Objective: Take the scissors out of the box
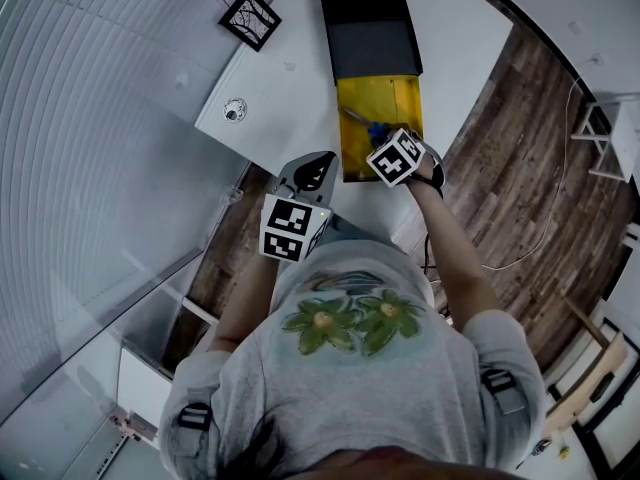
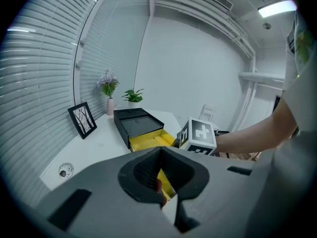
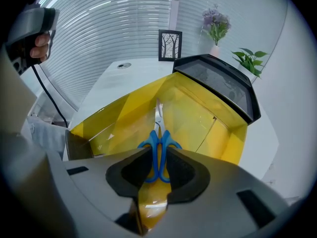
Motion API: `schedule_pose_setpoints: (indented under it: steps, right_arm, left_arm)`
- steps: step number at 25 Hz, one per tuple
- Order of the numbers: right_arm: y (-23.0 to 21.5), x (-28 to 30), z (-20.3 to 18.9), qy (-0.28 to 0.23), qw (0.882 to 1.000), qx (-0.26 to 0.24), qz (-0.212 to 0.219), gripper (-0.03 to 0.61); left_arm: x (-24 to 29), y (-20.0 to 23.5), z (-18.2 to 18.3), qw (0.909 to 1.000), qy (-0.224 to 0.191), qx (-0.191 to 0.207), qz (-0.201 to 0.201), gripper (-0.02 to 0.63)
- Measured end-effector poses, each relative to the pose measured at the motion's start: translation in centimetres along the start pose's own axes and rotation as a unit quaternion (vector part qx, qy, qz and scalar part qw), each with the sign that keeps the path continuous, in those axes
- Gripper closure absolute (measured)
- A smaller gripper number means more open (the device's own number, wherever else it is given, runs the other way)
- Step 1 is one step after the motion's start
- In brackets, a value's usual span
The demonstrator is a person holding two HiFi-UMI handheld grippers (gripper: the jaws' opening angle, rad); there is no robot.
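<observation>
The scissors (image 3: 158,137) are in the yellow tray (image 3: 200,115) that is pulled out from the black box (image 3: 218,81) on the white table (image 1: 290,78). Their long axis runs roughly along the tray. The blue handles are at the near end, and the blades point away from the person, deeper in and slanting a little toward the tray's left wall. The right gripper (image 3: 158,150) reaches down into the tray from above, in line with the scissors, its jaws pressed on the two blue handles.

The tray is open on top, with yellow walls close on either side of the scissors. Its near end sits at the table's edge. The left gripper (image 2: 159,152) hangs just left of that end, jaws together on nothing. A picture frame (image 1: 250,18) and a small round object (image 1: 235,110) sit well apart to the left, with bare table between them and the box
</observation>
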State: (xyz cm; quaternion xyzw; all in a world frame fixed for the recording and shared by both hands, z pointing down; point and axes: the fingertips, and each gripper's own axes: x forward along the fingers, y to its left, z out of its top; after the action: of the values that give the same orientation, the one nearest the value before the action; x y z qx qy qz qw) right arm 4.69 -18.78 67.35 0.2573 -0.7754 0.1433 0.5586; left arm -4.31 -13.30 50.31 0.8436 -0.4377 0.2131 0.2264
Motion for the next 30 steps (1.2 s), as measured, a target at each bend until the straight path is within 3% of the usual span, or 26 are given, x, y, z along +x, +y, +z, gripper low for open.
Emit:
schedule_pose_setpoints:
  steps: [30]
  right_arm:
    - [0.2, -4.1, 0.8, -0.091, 0.993, 0.070, -0.023, 0.492]
  left_arm:
    - [-1.9, -0.3, -0.4, 0.9999, -0.003, 0.014, 0.001, 0.607]
